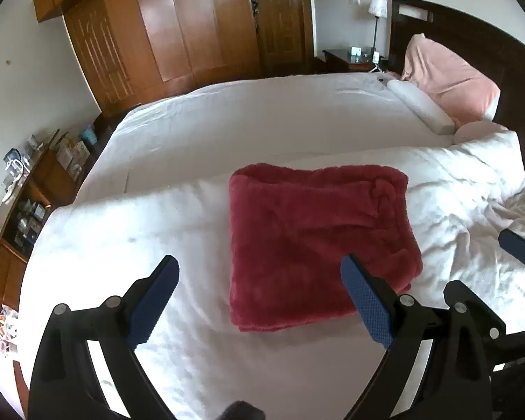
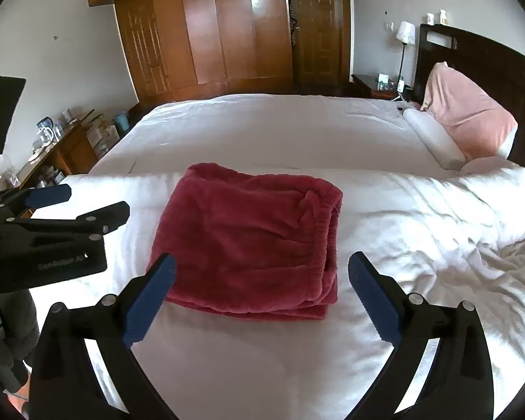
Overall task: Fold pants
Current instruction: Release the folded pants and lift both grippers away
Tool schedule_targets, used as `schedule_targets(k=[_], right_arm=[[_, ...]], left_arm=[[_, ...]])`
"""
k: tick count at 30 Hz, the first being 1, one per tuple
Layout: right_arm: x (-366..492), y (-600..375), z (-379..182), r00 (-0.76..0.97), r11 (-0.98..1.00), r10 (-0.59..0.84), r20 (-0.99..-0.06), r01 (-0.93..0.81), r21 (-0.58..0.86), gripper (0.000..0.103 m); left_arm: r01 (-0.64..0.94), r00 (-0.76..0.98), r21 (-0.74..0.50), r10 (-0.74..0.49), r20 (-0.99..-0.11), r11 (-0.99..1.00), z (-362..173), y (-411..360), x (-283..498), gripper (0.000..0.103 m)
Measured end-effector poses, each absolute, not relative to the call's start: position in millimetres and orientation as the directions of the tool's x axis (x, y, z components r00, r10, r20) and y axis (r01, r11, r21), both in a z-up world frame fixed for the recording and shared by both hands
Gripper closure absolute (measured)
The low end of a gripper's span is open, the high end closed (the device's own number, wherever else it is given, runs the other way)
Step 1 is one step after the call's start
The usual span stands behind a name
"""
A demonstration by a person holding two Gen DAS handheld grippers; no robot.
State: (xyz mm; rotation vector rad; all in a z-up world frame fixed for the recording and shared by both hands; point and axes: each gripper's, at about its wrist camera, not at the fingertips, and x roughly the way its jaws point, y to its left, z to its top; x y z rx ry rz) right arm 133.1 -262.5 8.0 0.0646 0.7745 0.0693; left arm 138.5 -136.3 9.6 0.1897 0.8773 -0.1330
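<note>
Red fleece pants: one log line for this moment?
red fleece pants: folded on white duvet | left claw: open, empty | right claw: open, empty

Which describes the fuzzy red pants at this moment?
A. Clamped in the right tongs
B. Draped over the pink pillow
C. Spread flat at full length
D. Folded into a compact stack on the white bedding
D: the fuzzy red pants lie as a layered rectangle on the white bedding, with both the right tongs and left tongs open and clear of them.
</note>
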Motion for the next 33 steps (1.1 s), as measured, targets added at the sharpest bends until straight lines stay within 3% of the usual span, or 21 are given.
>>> schedule_targets(k=[21,33], right_arm=[[123,-253,8,0.697,0.998,0.068,-0.714,-0.041,0.055,0.003],[134,-243,-8,0.662,0.998,0.057,-0.748,-0.026,0.052,0.003]], left_arm=[[0.227,0.668,0.139,-0.05,-0.742,0.964,20,-140,117,0.01],[0.215,0.628,0.114,-0.048,-0.777,0.97,4,-126,133,0.01]])
